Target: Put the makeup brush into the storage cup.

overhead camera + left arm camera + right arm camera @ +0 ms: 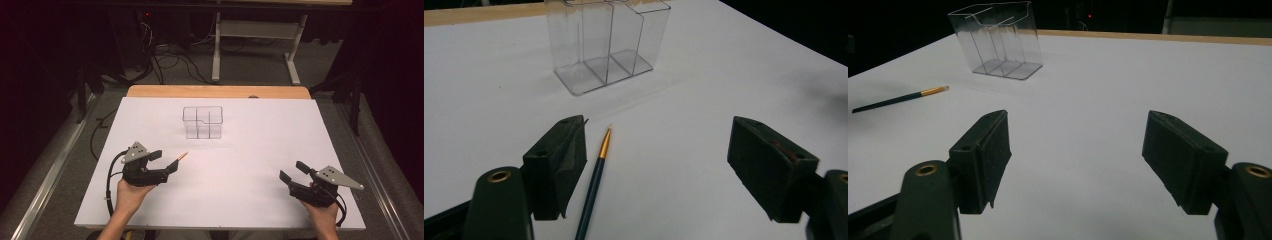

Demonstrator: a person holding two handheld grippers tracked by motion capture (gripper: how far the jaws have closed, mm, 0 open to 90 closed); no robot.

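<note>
Brush lies flat on the white table, its gold collar and tip pointing toward the clear box farther back, and it sits just inside one jaw of the left gripper, whose jaws are spread wide and hold nothing. So thin and so low a handle could well roll aside or slip out as the jaws close off-centre — and a tilted grip would likely knock the light box instead of finding a compartment. Well apart, the right gripper hangs with its jaws spread, empty.
</note>
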